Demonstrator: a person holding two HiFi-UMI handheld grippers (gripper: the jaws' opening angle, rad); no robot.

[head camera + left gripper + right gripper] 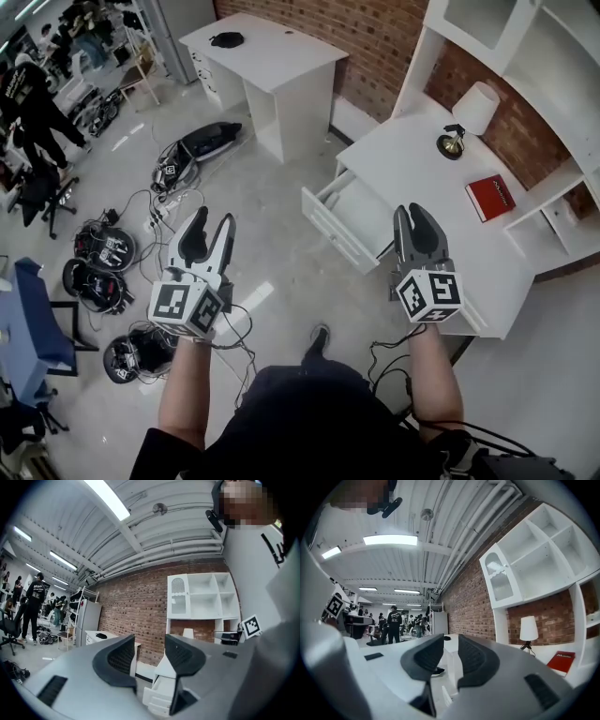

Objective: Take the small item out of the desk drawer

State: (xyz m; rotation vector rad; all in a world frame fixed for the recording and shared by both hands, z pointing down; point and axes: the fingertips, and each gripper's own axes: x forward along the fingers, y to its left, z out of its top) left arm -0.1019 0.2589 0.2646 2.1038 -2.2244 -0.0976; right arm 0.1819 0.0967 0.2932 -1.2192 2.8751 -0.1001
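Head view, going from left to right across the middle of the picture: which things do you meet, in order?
left gripper → open desk drawer → right gripper → red book

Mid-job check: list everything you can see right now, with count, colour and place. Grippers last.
desk: one, white, right of centre
drawer: one, white, pulled open from the desk; no item made out inside
lamp: one, white shade, desk's back
book: one, red, desk top near lamp
second desk: one, white, far centre, black item on it
floor gear: several, black, cabled, left
people: few, dark clothes, far left
left gripper: one, grey, jaws apart, empty
right gripper: one, grey, jaws narrowly apart, empty
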